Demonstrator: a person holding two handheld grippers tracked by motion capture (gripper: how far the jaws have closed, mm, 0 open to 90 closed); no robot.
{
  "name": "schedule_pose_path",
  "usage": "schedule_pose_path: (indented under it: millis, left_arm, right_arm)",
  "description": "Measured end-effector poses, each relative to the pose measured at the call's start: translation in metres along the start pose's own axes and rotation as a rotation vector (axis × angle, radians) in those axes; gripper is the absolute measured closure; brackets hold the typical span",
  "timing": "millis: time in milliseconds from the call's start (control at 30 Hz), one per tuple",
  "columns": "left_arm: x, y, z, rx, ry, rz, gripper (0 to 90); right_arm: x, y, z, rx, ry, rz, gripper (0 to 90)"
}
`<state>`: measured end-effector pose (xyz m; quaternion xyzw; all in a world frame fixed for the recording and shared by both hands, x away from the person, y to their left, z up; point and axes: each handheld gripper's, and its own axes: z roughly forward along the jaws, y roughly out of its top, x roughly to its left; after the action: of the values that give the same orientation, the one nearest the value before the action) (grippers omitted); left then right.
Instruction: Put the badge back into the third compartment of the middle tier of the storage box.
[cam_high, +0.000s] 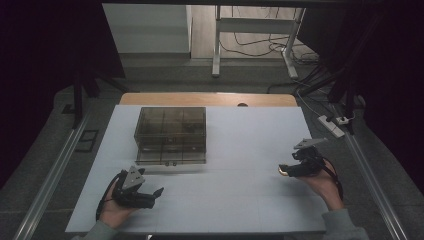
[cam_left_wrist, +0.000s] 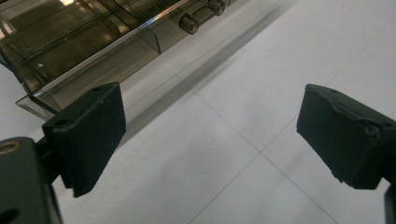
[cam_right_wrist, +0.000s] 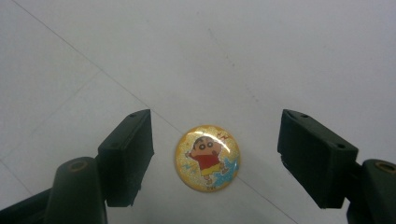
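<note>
A round yellow badge (cam_right_wrist: 208, 157) with a cartoon figure lies flat on the white table, between the two jaws of my right gripper (cam_right_wrist: 215, 156). The jaws stand apart on either side and neither pad touches it. From above, the badge (cam_high: 282, 171) shows as a small yellow spot at the tip of the right gripper (cam_high: 286, 170), at the table's right side. My left gripper (cam_high: 159, 192) rests near the front left, open, with nothing between its pads (cam_left_wrist: 91, 135). A smoky transparent box (cam_high: 171, 134) with compartments sits beyond it.
The box's front edge and two small round knobs (cam_left_wrist: 189, 23) lie close ahead of the left gripper. The white table (cam_high: 235, 135) has free room in the middle and front. A wooden strip (cam_high: 207, 99) runs along its far edge.
</note>
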<state>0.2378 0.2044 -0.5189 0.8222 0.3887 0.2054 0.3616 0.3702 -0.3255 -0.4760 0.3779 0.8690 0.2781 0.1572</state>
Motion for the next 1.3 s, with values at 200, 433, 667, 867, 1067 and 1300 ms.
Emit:
schedule_pose_path:
  millis: [200,433,667,867,1067,1300]
  left_arm:
    - [0.000,0.000,0.000,-0.004,0.002,-0.003,8.3]
    - [0.002,0.000,0.000,0.002,0.018,-0.013,8.8]
    - [0.002,-0.001,-0.004,-0.014,0.019,-0.015,8.9]
    - [0.003,-0.001,-0.002,-0.009,0.018,-0.016,8.9]
    - [0.003,-0.002,-0.002,-0.007,0.017,-0.016,8.9]
    - [0.004,-0.002,-0.001,-0.002,0.019,-0.017,8.9]
  right_arm:
    - [-0.001,0.000,0.011,0.043,0.000,0.009,26.6]
    - [0.000,-0.002,0.021,0.086,0.005,0.004,28.4]
    - [0.001,-0.002,0.025,0.109,0.001,0.001,30.7]
    - [0.001,-0.004,0.029,0.141,0.006,-0.005,34.4]
    - [0.001,-0.005,0.029,0.133,0.012,-0.004,39.7]
    - [0.003,-0.003,0.028,0.138,0.003,-0.009,47.0]
